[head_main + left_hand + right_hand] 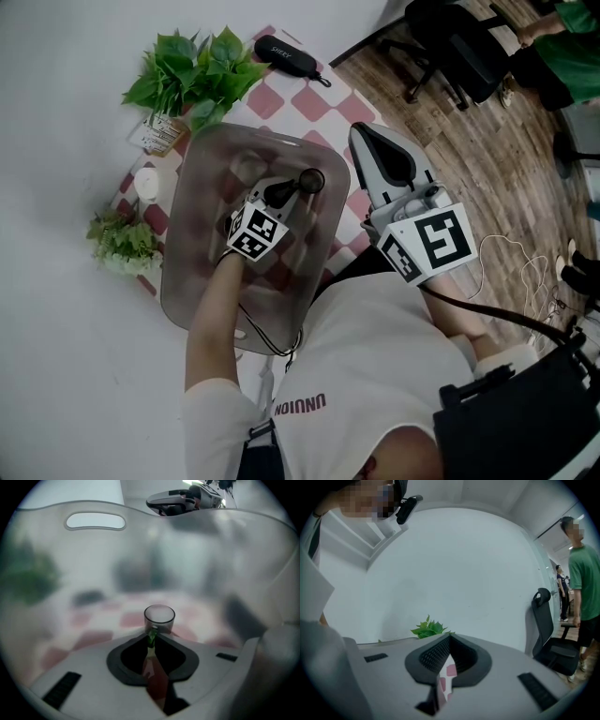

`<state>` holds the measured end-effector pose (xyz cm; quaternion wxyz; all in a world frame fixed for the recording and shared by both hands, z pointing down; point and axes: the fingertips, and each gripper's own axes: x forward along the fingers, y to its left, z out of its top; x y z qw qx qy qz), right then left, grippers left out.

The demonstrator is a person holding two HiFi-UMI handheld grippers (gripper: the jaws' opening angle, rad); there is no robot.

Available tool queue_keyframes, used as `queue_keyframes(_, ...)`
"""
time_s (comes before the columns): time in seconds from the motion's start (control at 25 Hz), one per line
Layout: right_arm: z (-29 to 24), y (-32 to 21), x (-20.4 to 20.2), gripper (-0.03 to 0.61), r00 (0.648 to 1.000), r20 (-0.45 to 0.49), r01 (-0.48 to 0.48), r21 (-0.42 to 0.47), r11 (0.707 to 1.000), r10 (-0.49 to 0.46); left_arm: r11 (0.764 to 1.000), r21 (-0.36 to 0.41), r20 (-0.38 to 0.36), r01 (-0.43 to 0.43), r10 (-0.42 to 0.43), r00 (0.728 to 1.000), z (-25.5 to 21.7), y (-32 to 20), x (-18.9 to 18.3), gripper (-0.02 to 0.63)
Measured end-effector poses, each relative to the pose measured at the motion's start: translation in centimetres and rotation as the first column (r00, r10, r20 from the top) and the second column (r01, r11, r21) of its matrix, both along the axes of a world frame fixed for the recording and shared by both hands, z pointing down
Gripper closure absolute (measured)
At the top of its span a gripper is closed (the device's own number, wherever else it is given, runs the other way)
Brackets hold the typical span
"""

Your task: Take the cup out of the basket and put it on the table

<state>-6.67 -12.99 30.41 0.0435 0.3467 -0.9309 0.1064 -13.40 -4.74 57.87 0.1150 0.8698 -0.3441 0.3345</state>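
A small clear cup [159, 615] stands inside the translucent grey basket [192, 159], on its floor near the right wall. In the head view the cup [313, 178] looks dark. My left gripper [294, 191] reaches down into the basket. Its tips [152, 634] are pinched on a green bit at the cup's near side, with almost no gap between them. My right gripper [362, 133] hovers outside the basket, over the table's right edge. Its jaws [449, 639] meet at the tips with nothing between them.
The basket sits on a pink-and-white checked cloth [309, 103]. Leafy plants [192, 70] [122, 244], a white candle [147, 183] and a black case [286, 56] lie around it. Office chairs [450, 47] and a person in green [581, 583] are off to the right.
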Motion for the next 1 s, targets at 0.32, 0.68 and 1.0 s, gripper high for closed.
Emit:
queue_keyframes(0.32,0.0,0.0,-0.2,0.56,1.0,0.002,0.005,0.003,1.0,-0.005,1.0,0.011,0.026,-0.024,0.023,0.999,0.1,0.6,0.2,0.565)
queue_keyframes(0.68,0.0,0.0,-0.2,0.56,1.0,0.005,0.007,0.006,1.0,-0.007,1.0,-0.001,0.027,-0.022,0.022,0.999,-0.1,1.3,0.5,0.571)
queue_keyframes(1.0,-0.1,0.0,-0.2,0.56,1.0,0.01,0.006,0.009,1.0,-0.006,1.0,-0.017,0.018,-0.009,0.009,1.0,-0.1,1.4,0.6,0.574)
